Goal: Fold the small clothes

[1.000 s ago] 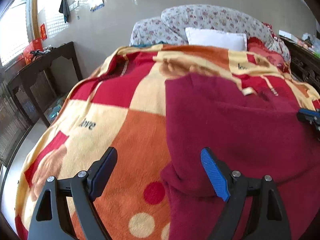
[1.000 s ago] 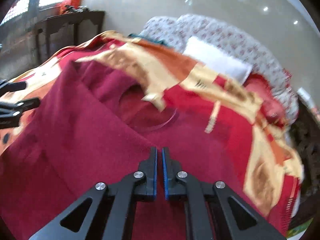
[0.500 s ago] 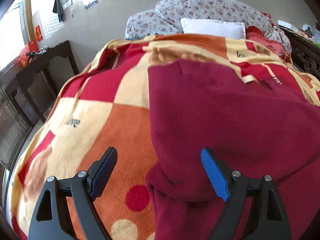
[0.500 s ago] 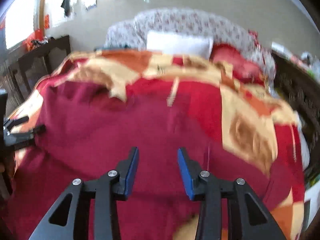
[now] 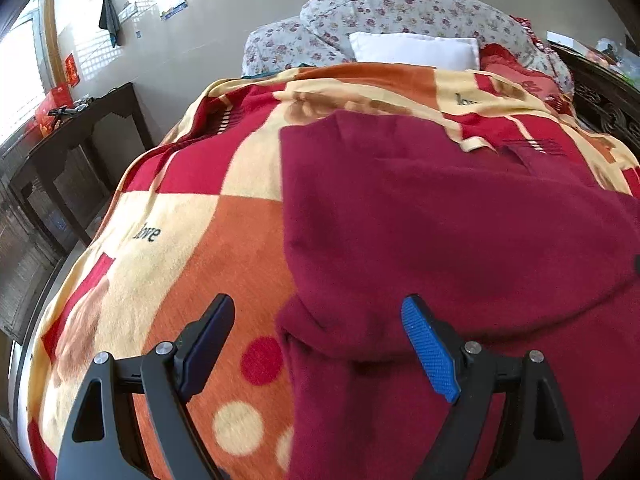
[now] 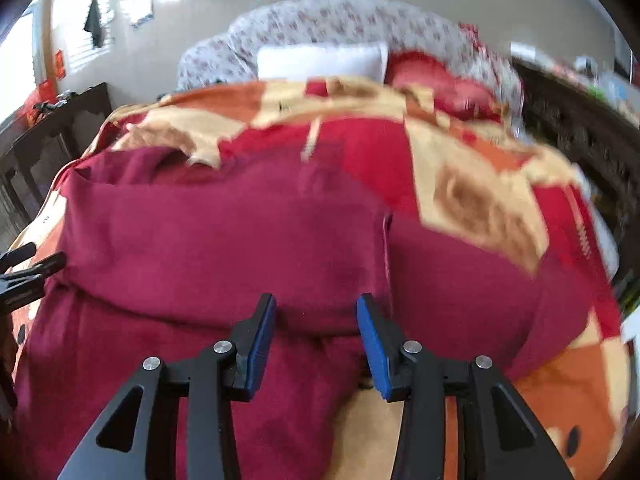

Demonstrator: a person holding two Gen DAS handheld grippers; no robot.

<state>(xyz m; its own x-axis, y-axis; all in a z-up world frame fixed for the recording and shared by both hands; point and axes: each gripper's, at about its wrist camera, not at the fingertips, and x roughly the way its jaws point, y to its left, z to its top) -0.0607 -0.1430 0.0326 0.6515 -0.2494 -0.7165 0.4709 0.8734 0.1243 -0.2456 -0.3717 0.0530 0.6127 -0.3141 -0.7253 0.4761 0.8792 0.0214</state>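
1. My left gripper (image 5: 318, 344) has its jaws wide apart and clamps nothing. It hangs over the left edge of the garment (image 5: 440, 220), with the folded hem between the 2 fingers but not pressed by the pads.
2. My right gripper (image 6: 316, 336) has its jaws part-way apart; they have just been opening. Nothing is clamped between them, and the garment's folded edge lies below the gap.
3. The garment is dark red and fleecy. It lies spread on the blanket (image 5: 192, 240), with its near part folded over into a thick rolled edge that runs across both views.
4. In the right view a vertical edge (image 6: 387, 248) of the garment shows just above the right finger, with more dark red cloth beyond it to the right.
5. In the left view the garment covers the right half of the blanket; the checked red, orange and cream squares are bare to its left.
6. At the far left of the right view I see the tips of the left gripper (image 6: 32, 266), just beside the garment's left edge.
7. Past the blanket lie a white pillow (image 5: 416, 50) and a floral quilt (image 5: 400, 8).
8. A dark wooden table (image 5: 80, 120) stands left of the bed, against the wall.
9. The right view is blurred, so fine detail there I cannot tell.
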